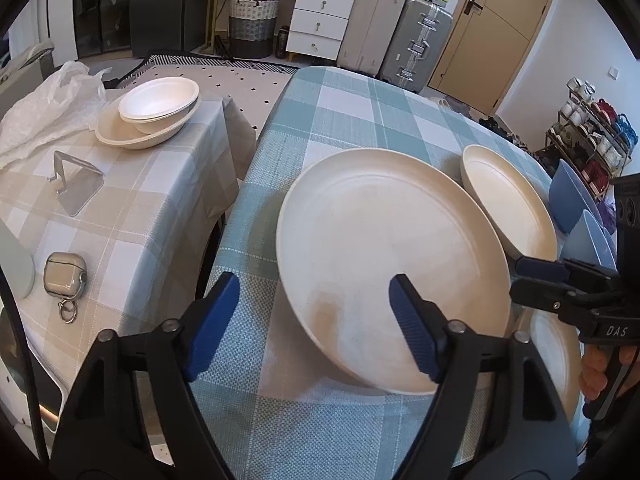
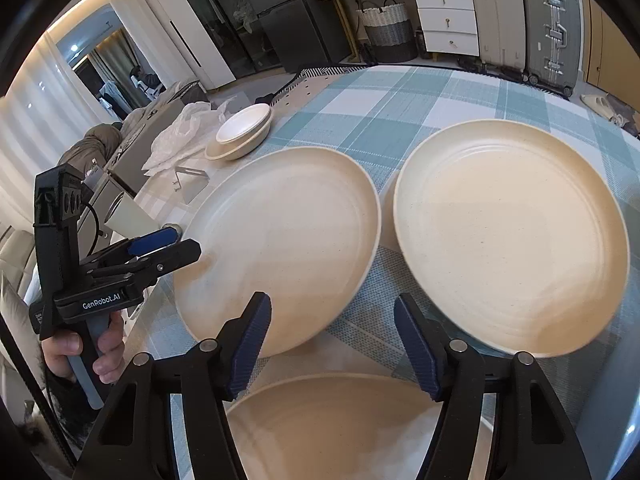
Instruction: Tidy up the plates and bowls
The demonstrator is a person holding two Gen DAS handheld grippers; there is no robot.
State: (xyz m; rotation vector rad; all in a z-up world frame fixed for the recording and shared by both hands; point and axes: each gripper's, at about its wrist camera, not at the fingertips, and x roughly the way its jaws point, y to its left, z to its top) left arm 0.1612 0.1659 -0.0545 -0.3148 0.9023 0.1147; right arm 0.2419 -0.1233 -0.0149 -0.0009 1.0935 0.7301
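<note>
A large cream plate (image 1: 384, 256) (image 2: 280, 248) lies on the teal checked table. My left gripper (image 1: 316, 324) is open; its right finger hangs over the plate's near rim, its left finger over the cloth. A second cream plate (image 1: 508, 204) (image 2: 508, 236) lies to its right. A third cream plate (image 2: 340, 424) (image 1: 556, 364) is nearest, under my right gripper (image 2: 332, 348), which is open and empty above it. The right gripper also shows in the left wrist view (image 1: 536, 276), the left gripper in the right wrist view (image 2: 172, 244). White bowls (image 1: 160, 100) (image 2: 244, 124) are stacked in a cream plate (image 1: 140, 136) on the side table.
Blue bowls (image 1: 572, 200) stand at the table's right edge. The beige checked side table (image 1: 120, 216) holds a metal stand (image 1: 76, 184), an earbud case (image 1: 64, 276) and a plastic bag (image 1: 44, 108). Suitcases (image 1: 400, 28) and drawers stand behind.
</note>
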